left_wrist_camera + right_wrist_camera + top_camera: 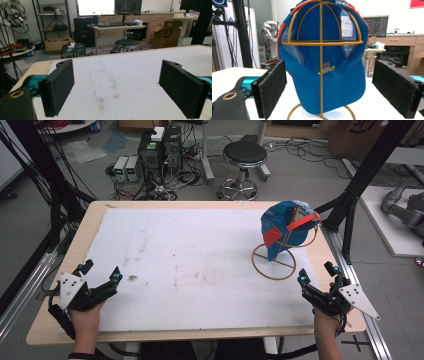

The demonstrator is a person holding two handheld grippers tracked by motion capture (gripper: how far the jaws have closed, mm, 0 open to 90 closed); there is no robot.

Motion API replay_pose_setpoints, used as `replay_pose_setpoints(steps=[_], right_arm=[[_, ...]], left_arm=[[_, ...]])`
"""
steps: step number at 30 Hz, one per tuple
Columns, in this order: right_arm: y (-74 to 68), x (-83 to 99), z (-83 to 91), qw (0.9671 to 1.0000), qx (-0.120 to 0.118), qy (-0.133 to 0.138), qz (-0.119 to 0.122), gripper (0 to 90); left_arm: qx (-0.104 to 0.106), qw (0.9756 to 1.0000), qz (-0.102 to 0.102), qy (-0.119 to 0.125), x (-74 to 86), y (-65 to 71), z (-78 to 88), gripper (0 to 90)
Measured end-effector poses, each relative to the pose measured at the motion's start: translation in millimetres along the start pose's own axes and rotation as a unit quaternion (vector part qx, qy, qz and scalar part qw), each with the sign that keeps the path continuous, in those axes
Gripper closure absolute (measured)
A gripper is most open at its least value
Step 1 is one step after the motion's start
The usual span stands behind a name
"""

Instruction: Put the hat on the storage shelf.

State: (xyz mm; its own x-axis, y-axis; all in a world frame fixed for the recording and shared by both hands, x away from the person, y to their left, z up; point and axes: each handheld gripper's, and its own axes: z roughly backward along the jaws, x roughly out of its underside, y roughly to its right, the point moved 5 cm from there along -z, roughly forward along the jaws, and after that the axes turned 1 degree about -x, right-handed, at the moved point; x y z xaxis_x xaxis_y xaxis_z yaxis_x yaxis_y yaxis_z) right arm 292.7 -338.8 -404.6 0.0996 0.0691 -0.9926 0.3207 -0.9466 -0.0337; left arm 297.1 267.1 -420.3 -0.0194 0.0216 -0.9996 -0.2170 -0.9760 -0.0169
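Observation:
A blue cap [285, 227] with red trim hangs on a gold wire stand [274, 262] at the table's right side. In the right gripper view the blue cap [324, 62] faces me with its brim hanging down over the wire stand [321, 45], a little way ahead of the jaws. My right gripper [316, 276] is open near the table's front right corner, just in front of the stand's ring base. My left gripper [101, 272] is open at the front left, with only bare white table cover [125, 75] between its jaws.
The white cover [200, 260] has faint brown stains near the middle. Behind the table stand a black stool [244, 157], computer towers [160, 150] and tangled cables. Black frame posts [360, 175] rise at the right edge.

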Motion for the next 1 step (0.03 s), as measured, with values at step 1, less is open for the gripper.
replay_pose_setpoints(steps=[1], right_arm=[[0.3, 0.2, 0.8, 1.0, 0.001, -0.001, -0.002, 12.1]], left_arm=[[0.0, 1.0, -0.001, -0.001, 0.2, -0.4, -0.1, 13.3]])
